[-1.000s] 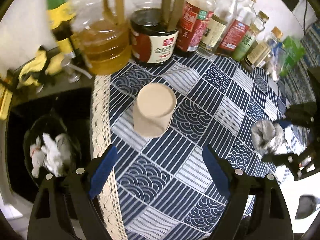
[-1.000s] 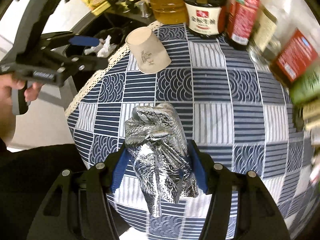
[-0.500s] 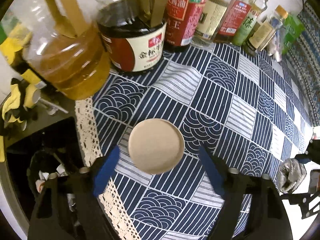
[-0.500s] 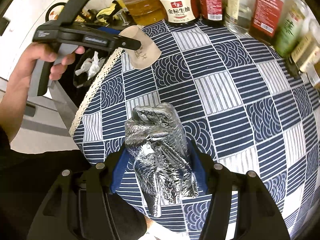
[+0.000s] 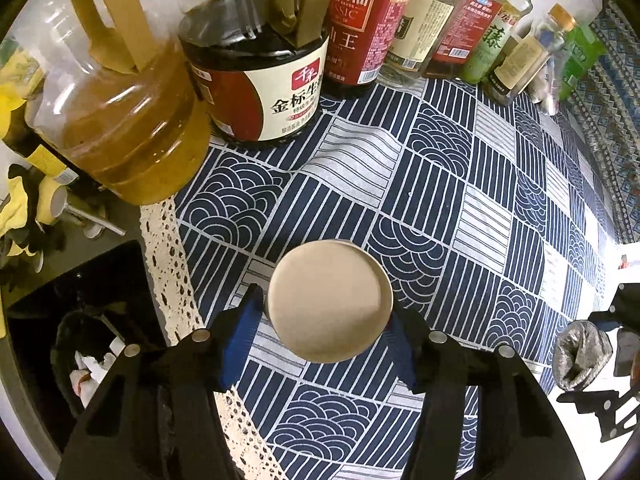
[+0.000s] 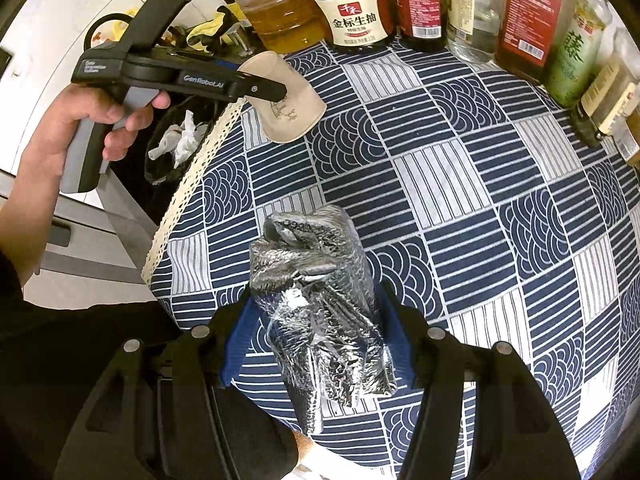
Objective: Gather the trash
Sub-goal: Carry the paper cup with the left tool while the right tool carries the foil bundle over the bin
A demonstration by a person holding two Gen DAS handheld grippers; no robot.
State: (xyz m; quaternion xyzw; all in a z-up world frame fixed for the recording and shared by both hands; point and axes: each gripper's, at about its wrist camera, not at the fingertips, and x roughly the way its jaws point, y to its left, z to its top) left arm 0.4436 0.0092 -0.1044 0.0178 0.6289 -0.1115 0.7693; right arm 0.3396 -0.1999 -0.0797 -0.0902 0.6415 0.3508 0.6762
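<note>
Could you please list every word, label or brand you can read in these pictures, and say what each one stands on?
"金标生抽", under a red "千禾" mark: label of the dark soy sauce jug.
"GenRobot.AI": side of the left gripper.
"王", with "酱油" above: red-labelled bottle.
"藤": green-labelled bottle.
Small print on the other bottles and the gripper's white logo is too small or blurred to read.

upside-down beige paper cup (image 5: pixel 330 300) stands near the tablecloth's lace edge (image 5: pixel 168 256); crumpled silver foil wrapper (image 6: pixel 320 304) hangs above that edge.
</note>
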